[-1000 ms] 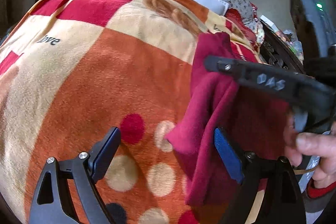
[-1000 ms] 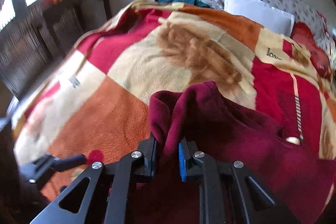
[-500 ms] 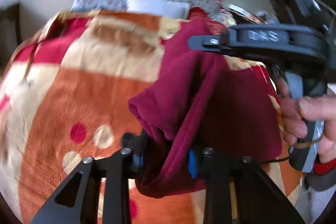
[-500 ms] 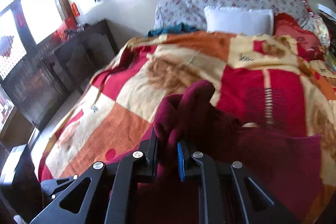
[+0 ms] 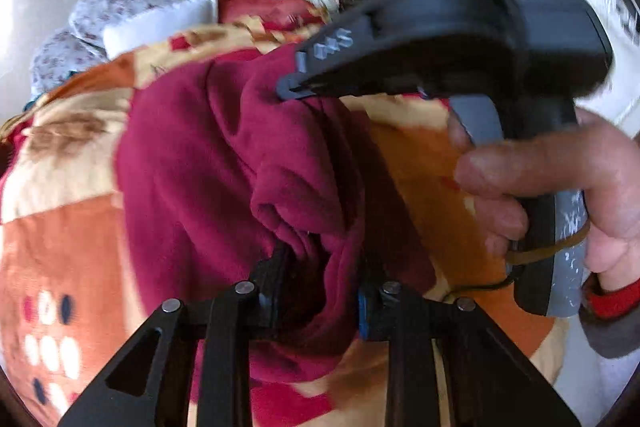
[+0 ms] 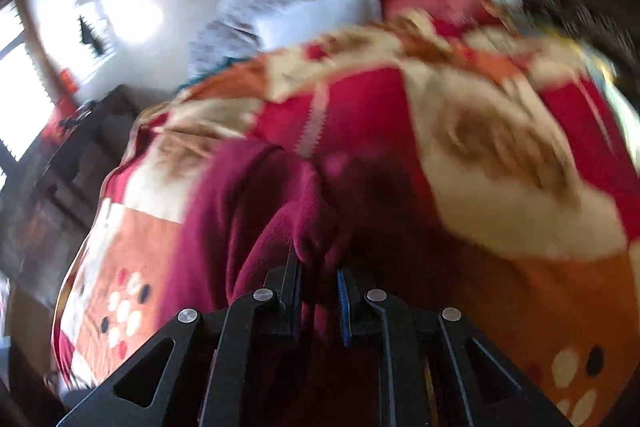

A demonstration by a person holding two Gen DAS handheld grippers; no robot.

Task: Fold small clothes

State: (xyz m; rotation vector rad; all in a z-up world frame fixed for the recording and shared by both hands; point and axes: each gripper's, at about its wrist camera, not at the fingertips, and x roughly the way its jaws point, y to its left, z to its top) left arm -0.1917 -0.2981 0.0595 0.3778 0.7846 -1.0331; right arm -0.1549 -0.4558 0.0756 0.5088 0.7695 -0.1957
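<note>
Left gripper (image 5: 320, 291) clamped on bunched fold of dark red garment (image 5: 192, 163), cloth wedged between both fingers. Garment rises ahead of fingers, draped over blanket (image 5: 60, 227). Just beyond, up and right of left fingers, right gripper (image 5: 288, 89) pinches another fold of garment; hand (image 5: 560, 195) wraps its handle. Right wrist view, blurred: right fingers (image 6: 286, 279) closed on garment. Far ahead, white pillow (image 5: 160, 23) at head of bed.
</note>
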